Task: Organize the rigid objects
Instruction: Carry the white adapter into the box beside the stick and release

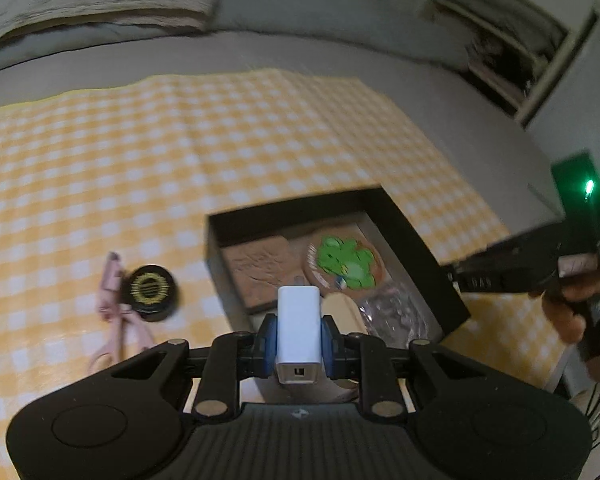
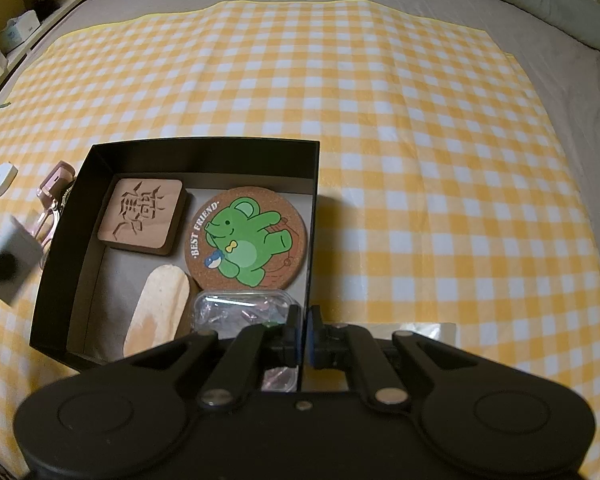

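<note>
Two near, downward views, shared box (image 1: 416,240)

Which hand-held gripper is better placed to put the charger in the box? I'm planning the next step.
Left: the left hand-held gripper grips the white charger beside the black box; the right hand-held gripper pinches the box's wall.

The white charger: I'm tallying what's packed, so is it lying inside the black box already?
No, the white charger is clamped in the left gripper, outside the black box.
</note>
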Demonstrator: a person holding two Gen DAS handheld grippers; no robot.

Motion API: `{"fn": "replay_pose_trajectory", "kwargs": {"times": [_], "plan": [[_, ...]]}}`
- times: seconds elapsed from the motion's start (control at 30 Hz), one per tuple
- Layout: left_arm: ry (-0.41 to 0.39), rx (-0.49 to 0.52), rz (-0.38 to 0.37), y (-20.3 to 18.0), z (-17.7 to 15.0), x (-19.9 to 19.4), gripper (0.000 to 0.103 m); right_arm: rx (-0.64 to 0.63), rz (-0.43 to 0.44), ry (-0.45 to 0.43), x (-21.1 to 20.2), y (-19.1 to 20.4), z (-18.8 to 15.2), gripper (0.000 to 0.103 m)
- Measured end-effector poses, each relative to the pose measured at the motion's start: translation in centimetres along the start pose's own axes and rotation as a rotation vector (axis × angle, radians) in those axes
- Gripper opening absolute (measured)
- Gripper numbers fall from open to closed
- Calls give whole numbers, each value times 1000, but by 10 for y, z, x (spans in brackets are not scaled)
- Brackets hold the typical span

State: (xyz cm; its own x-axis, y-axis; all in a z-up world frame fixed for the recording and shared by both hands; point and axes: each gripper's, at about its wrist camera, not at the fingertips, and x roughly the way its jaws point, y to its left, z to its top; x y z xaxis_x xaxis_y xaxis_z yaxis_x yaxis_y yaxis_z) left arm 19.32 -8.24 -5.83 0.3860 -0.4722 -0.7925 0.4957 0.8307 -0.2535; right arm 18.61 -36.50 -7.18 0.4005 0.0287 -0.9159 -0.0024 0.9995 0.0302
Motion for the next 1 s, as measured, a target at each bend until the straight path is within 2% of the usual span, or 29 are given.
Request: {"fn": "replay_pose_trajectory", "kwargs": {"times": [0.27,0.3,0.37,0.4,0.43,0.83,1.0], "plan": [[80,81,-6,-18,5,33,25,-1,-2,0,-1,1,0,4],[82,100,20,-20,5,35,25,-1,-2,0,-1,1,0,4],[85,175,93,-27,4,39,33,-2,-1,0,-1,0,0,4],[83,203,117,-29,3,41,39,-2,-1,0,0,0,0,4],[84,217,128,-30,3,42,41,-2,0,0,0,0,0,4],[116,212,98,-26,-1,40,45,-6,-2,3,3,-2,0,4],[131,239,88,-31,-3,41,43,-6,-2,3,5,1,1,4]]}}
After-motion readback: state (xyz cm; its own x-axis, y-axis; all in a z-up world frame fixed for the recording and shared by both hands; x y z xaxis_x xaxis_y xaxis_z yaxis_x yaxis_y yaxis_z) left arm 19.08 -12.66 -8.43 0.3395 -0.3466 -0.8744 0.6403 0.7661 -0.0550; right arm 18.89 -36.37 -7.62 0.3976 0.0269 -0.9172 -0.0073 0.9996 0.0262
